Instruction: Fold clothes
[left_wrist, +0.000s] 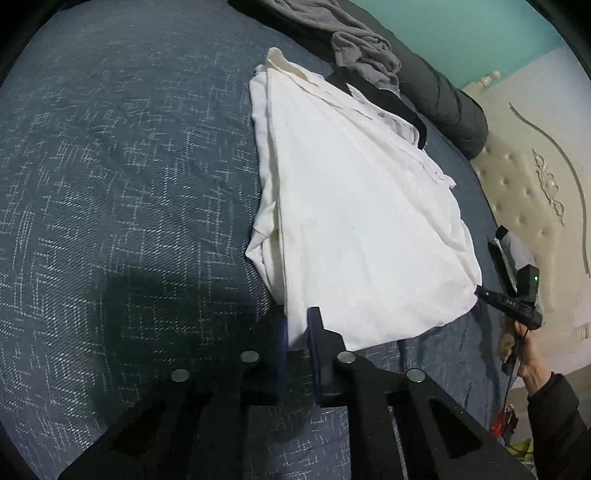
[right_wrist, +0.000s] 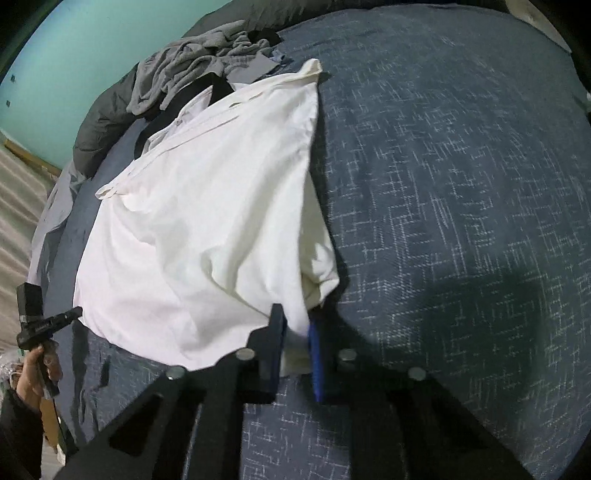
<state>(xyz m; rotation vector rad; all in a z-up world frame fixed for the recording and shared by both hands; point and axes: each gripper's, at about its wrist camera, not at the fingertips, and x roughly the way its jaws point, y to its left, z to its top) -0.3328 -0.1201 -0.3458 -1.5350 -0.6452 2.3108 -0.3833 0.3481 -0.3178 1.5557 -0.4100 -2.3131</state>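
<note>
Left claw (left_wrist: 297, 332) clamped on near corner of white shirt (left_wrist: 351, 206); fabric pinched between both fingers. Right claw (right_wrist: 295, 328) likewise clamped on the other near corner of the same shirt. Shirt lies partly folded on blue patterned bed (left_wrist: 129, 166), spreading ahead of both claws, collar end farthest from them. Grey garment (left_wrist: 365, 51) bunched beyond the shirt's far end, beside a dark pillow (left_wrist: 450, 107). Right hand (left_wrist: 517, 347) visible gripping its handle to the right of the left claw.
</note>
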